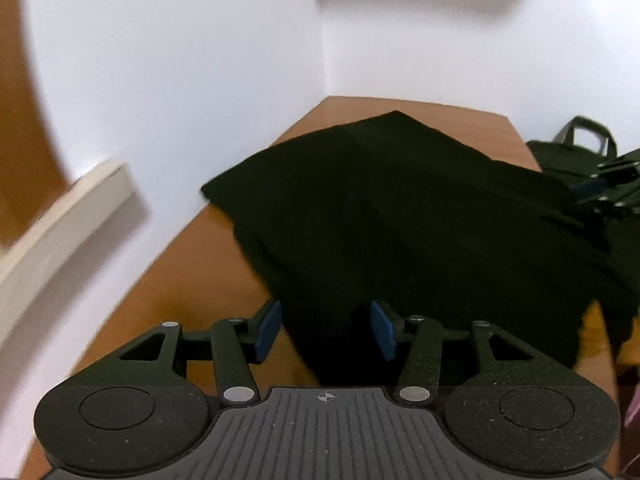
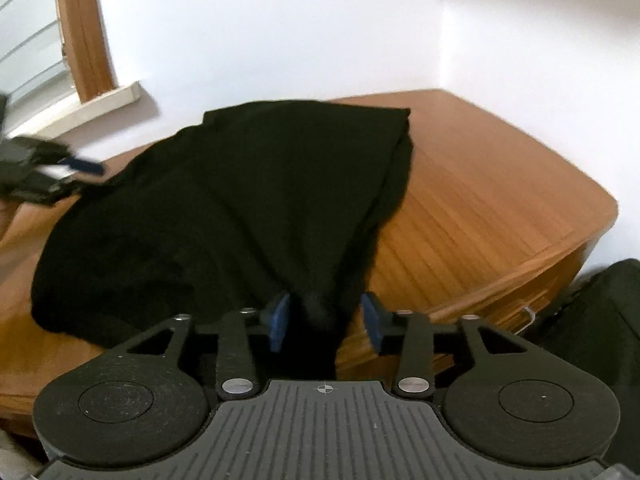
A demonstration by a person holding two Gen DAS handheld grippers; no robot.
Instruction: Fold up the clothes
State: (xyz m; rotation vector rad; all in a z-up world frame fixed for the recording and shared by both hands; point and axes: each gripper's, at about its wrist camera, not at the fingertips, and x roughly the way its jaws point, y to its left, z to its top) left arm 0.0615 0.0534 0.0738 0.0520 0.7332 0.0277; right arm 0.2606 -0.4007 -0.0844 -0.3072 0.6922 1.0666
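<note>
Left gripper point(image 1: 326, 330) and right gripper point(image 2: 327, 318), jaws standing half apart, each with a near edge of the black garment point(image 2: 224, 208) between the pads but not visibly pinched. The step is judged a fold or release; next, close on the hem or draw clear. Beyond the tips the cloth lies across the wooden table point(image 2: 480, 184); bare wood flanks it, walls close behind.

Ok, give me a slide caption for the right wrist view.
Right gripper open around a bunched edge of the black garment spread on the wooden table.
</note>
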